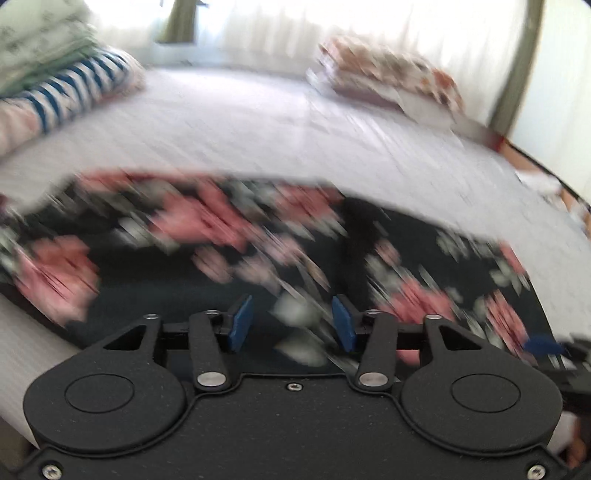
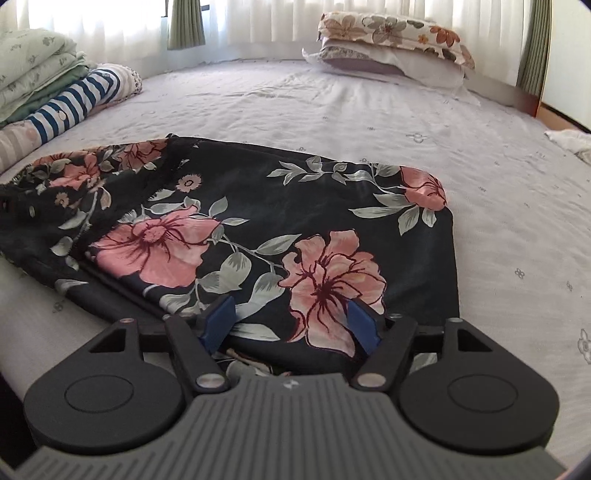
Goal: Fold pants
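Pants: lying folded on the bedsheet, near edge reaching both grippers.
Right gripper: gaping wide, gripping nothing.
Left gripper: standing parted, empty.
Far sheet: lying bare.

Pants folded flat on the bed at centre, stacked bedding at ten o'clock behind them, pillows at one o'clock by the curtains, right gripper at six o'clock over the near edge

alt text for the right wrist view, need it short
Black pants with pink flowers lie folded on a pale bedsheet, the open right gripper at their near edge. Stacked pillows sit far right, folded bedding far left.
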